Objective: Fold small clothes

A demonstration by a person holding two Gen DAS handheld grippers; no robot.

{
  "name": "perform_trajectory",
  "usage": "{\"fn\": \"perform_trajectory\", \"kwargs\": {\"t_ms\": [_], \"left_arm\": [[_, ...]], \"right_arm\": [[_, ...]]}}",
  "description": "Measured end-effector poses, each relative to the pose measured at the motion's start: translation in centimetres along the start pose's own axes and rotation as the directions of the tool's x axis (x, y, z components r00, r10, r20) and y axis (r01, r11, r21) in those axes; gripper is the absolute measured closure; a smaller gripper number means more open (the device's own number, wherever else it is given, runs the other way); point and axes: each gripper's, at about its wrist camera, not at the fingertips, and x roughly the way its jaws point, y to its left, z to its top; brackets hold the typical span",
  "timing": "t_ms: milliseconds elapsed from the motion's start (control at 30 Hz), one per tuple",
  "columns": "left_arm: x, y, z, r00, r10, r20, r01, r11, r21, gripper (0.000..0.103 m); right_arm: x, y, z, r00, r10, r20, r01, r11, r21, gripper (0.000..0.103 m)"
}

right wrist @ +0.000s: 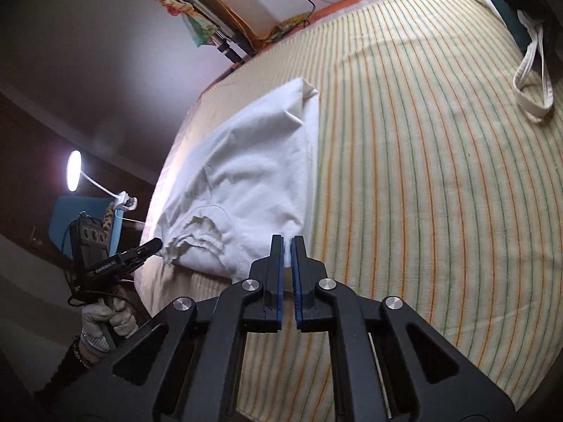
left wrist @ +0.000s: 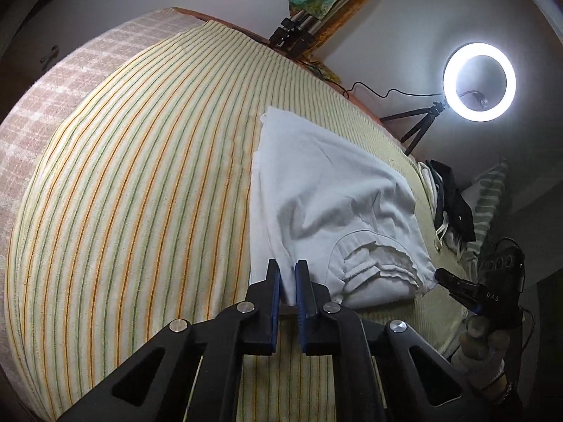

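You had the white garment lying on the striped bedsheet, partly folded, its long axis running away from you toward the far edge of the bed. The elastic waistband end (bunched and wrinkled) pointed back at your grippers, the narrower end at the wall. Your left gripper was closed onto the near corner of the cloth, white fabric pinched between its blue pads. Your right gripper was likewise clamped on the opposite near corner, fabric showing between its fingers. So the garment stretched forward from both tools, each one at one end of its near edge.
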Motion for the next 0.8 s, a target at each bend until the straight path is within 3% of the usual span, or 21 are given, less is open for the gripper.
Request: {"fn": "perform_trajectory", "kwargs": {"t_ms": [167,333,633,733,800], "left_arm": [[-2.0,-0.2,0.1,0.996,-0.085,0.036,0.086,0.996,-0.029,0.1],[-0.1,1.0,-1.1,0.999,0.037,-0.02,-0.037,0.999,0.003,0.1],[-0.7,0.5,-1.3,0.995,0.096,-0.002,-0.096,0.993,0.069,0.099],[-1.0,0.5,-1.6,0.994,0.108,-0.01,-0.107,0.991,0.078,0.086],[-1.6,0.4,-1.7,0.994,0.111,0.005,-0.111,0.991,0.077,0.08]], "right_arm": [[-4.0,0.5,0.1,0.981,0.167,0.095,-0.172,0.984,0.047,0.098],[-1.9,-0.7,-0.5,0.997,0.072,0.014,-0.073,0.995,0.072,0.098],[-0.3,0.6,-0.7,0.997,-0.049,-0.055,0.048,0.999,-0.023,0.098],[0.6,0.8,-0.8,0.992,-0.097,-0.08,0.092,0.994,-0.064,0.098],[0.3,0.7,-1.1,0.993,-0.075,-0.092,0.066,0.994,-0.088,0.097]]}}
